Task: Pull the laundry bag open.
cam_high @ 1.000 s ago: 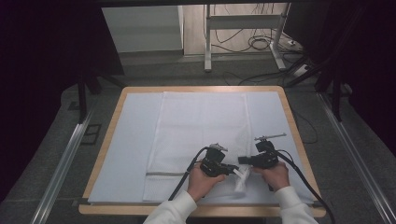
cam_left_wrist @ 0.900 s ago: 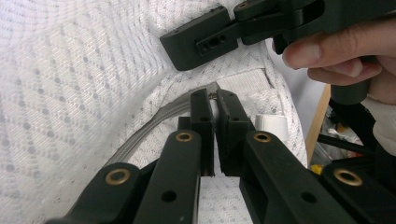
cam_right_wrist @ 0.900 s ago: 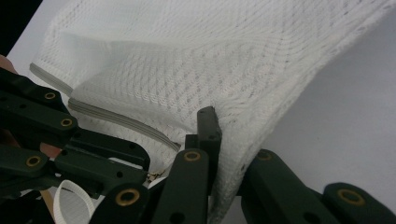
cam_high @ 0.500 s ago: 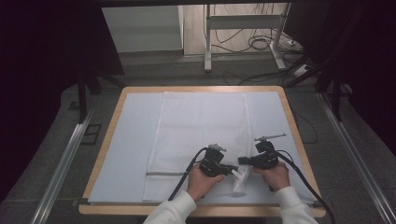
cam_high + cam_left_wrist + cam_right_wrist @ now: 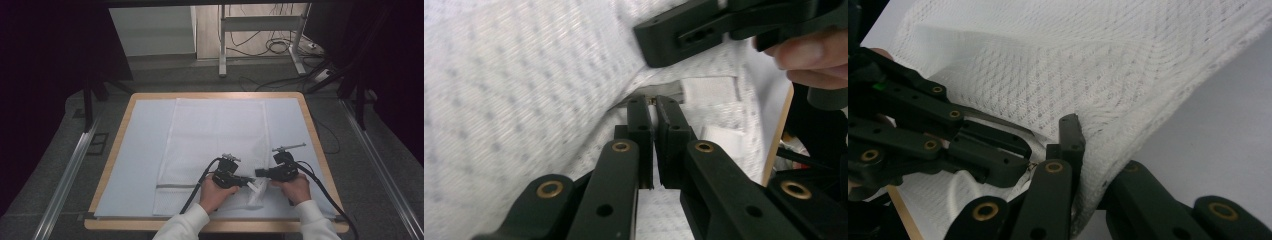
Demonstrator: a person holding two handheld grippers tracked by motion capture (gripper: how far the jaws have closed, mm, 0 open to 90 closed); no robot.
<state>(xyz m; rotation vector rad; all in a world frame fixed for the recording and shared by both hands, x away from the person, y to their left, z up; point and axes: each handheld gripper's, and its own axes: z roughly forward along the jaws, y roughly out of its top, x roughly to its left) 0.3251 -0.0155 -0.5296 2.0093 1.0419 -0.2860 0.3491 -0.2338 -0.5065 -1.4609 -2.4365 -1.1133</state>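
We see a white mesh fabric bag (image 5: pixel 215 145) lying flat on the pale blue mat (image 5: pixel 135 150) that covers the wooden-rimmed table (image 5: pixel 320 145). Its long body runs from the middle of the mat toward 12 o'clock; its near right corner, at about 5 o'clock on the mat, is bunched and raised off the surface.

Left gripper (image 5: pixel 248 182): jaws pressed together on that raised corner, pointing toward 3 o'clock. In the left gripper view (image 5: pixel 654 107) the mesh edge sits pinched between the two black jaws.

Right gripper (image 5: pixel 258 173): pointing toward 9 o'clock, tips almost meeting the left one's. In the right gripper view (image 5: pixel 1083 135) the jaws are clamped on a fold of the mesh, which drapes over one jaw.

Both hands rest at the table's near edge, close together.
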